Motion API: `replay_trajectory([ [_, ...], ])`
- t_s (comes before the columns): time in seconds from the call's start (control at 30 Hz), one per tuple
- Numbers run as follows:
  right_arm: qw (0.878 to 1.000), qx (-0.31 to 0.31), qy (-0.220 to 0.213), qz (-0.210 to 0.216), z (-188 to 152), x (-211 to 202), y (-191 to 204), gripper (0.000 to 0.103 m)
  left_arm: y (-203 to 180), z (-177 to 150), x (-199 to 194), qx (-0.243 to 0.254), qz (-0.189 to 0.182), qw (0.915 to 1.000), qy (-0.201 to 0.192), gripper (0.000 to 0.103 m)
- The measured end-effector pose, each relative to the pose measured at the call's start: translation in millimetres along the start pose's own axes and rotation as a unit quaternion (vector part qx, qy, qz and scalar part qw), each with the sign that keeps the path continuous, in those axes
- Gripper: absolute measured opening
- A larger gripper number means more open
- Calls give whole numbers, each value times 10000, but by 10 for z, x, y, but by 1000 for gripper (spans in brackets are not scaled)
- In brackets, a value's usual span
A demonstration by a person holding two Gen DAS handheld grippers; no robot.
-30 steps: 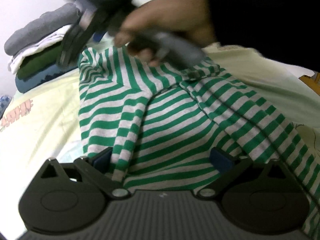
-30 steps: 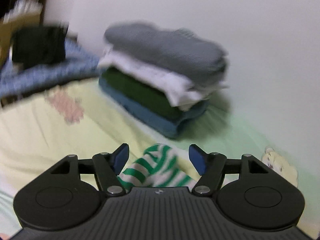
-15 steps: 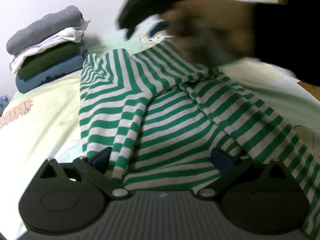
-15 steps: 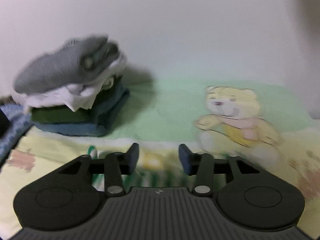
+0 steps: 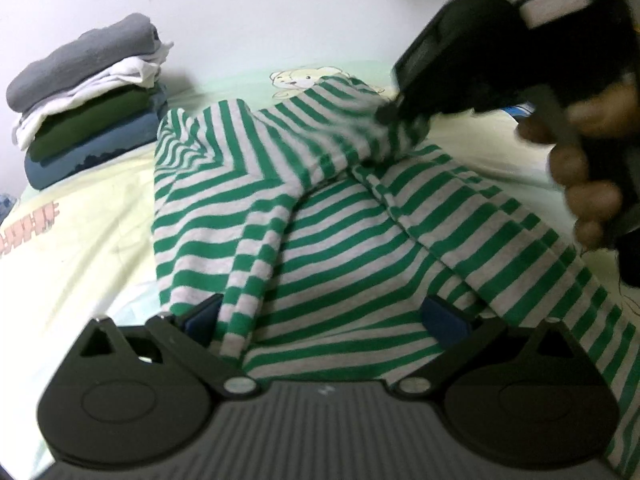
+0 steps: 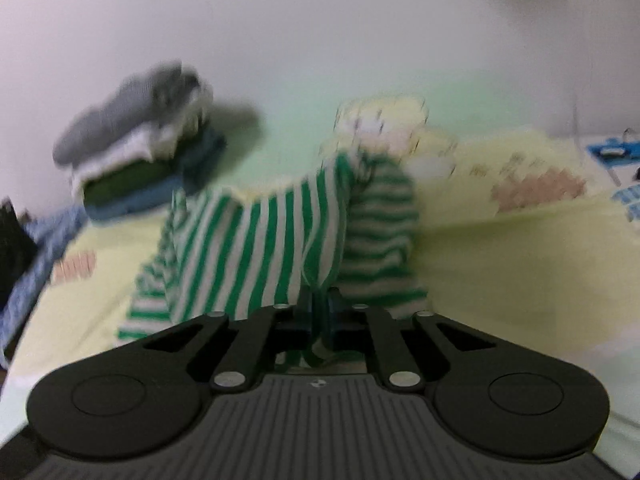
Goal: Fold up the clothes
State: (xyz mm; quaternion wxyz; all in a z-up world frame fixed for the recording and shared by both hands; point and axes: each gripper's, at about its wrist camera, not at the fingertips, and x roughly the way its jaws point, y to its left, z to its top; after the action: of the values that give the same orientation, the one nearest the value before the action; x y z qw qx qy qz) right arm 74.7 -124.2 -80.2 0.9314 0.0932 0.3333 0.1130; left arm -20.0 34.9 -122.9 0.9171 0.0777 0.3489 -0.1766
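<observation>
— Both grippers engaged? Where's the striped shirt (image 5: 328, 248)?
— Left gripper (image 5: 324, 316) spread wide, shirt lying between its fingers. Right gripper (image 6: 319, 312), tilted downward, just closed, pinching a shirt fold.

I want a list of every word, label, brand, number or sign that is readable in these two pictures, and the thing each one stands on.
No text can be read in either view.
Small light mark on the ribbed body of the right tongs: a logo, too small to read.
Blue printed item at the right edge: blurred, unreadable.
Striped shirt, folded stack, bed sheet: no lettering, only a bear picture.
</observation>
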Motion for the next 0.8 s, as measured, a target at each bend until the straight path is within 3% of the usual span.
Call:
replay_trajectory([
  [0.07, 9999, 146, -33, -30, -6, -64, -43, 6, 0, -2, -3, 6, -1, 10000, 0, 102],
  [0.23, 9982, 130, 556, -183, -214, 114, -110, 8, -5, -15, -14, 17, 12, 10000, 1, 102],
  [0.27, 9985, 51, 507, -213, -213, 103, -96, 11, -9, -16, -16, 20, 18, 10000, 2, 102],
  [0.3, 9987, -11, 445, -245, -205, 86, -86, 19, -14, -17, -17, 23, 26, 10000, 3, 102],
  [0.33, 9991, 22, 320, -286, -158, 38, -94, 35, -19, -17, -19, 25, 40, 10000, 6, 102],
  [0.4, 9992, 88, -81, -374, -60, -77, -107, 50, -48, -14, -43, 60, 112, 9999, 15, 102],
  [0.47, 9988, 44, -428, -249, 49, -151, -102, 49, -89, -10, -79, 114, 213, 9997, 26, 101],
  [0.53, 9990, -63, -370, 222, 144, -94, -70, 47, -126, -5, -152, 97, 261, 9996, 50, 98],
  [0.63, 9965, -117, 248, 795, 179, 221, -55, 44, -125, 26, -415, -205, 201, 9996, -13, 97],
  [0.67, 9957, -117, 468, 790, 161, 351, -73, 44, -113, 40, -526, -332, 191, 9992, -66, 98],
  [0.73, 9964, -15, 525, 672, 140, 425, -155, 34, -75, 62, -737, -557, 208, 9981, -149, 98],
  [0.8, 9966, 97, 578, 575, 123, 484, -236, 33, -21, 55, -1009, -794, 271, 9962, -245, 99],
])
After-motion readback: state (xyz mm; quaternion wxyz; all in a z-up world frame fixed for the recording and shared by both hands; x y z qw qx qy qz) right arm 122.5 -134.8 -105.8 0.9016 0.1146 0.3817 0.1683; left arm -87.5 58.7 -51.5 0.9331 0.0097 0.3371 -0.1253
